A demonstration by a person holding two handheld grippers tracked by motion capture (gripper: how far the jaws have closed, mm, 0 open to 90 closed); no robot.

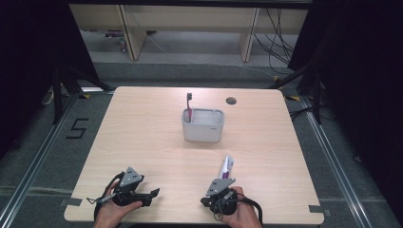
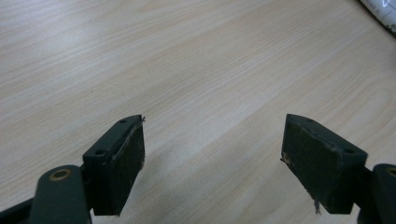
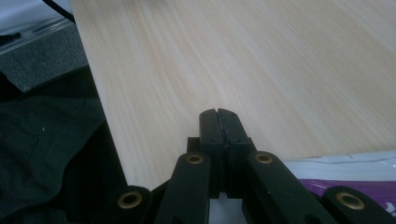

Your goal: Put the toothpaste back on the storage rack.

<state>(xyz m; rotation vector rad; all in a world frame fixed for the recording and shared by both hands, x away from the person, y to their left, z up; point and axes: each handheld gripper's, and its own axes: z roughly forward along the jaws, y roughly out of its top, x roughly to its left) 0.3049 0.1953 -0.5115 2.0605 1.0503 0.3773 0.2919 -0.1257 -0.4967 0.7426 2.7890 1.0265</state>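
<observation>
A white and purple toothpaste tube (image 1: 227, 166) lies on the wooden table (image 1: 142, 133) near the front. Its end shows at the top right corner of the left gripper view (image 2: 380, 9), and it lies low on the right of the right gripper view (image 3: 355, 184). A grey holder (image 1: 203, 126) stands mid-table with a red toothbrush (image 1: 189, 107) upright in it. My right gripper (image 1: 205, 203) (image 3: 218, 112) sits just in front of the tube, its jaws shut with nothing between them. My left gripper (image 1: 153, 194) (image 2: 215, 123) rests at the front left, open over bare wood.
The table's front edge runs close by both hands, and in the right gripper view it drops to dark floor (image 3: 46, 140) on the left. A round cable hole (image 1: 231, 100) sits at the back. Dark curtains and frame legs flank the table.
</observation>
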